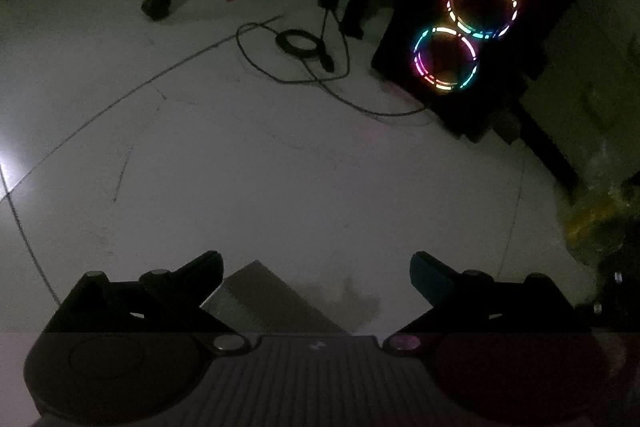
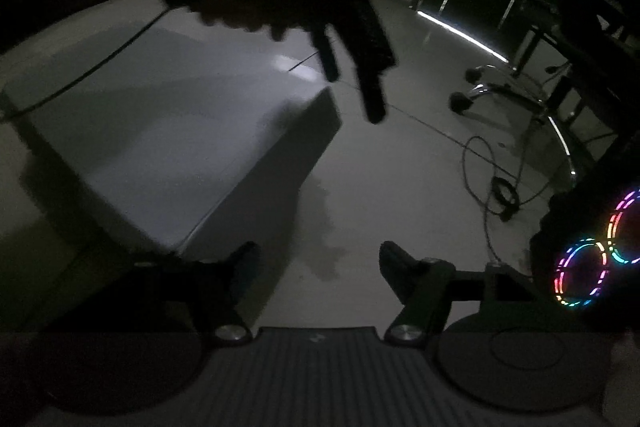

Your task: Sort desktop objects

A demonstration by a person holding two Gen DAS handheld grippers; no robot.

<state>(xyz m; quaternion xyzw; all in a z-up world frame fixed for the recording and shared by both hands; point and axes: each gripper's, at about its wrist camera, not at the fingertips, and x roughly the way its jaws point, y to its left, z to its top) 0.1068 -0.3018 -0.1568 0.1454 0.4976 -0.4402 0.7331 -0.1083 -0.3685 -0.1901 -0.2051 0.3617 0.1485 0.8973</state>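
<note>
Seemingly idle: we hold both tools over the floor [image 1: 280, 167].
Left gripper [image 1: 316, 267]: fingers apart, empty.
Right gripper [image 2: 318, 257]: apart, empty, near a grey box [image 2: 160, 147].

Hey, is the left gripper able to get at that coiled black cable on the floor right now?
Probably yes. The left gripper is open and empty, and only bare floor lies between it and the coiled cable, though it is still far off.

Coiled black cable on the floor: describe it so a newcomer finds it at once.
Start at the dark computer case with three glowing rainbow fan rings. To its left on the pale tiled floor lies the coiled black cable. Unlike the loose cables around it, it is wound into a tight ring.
</note>
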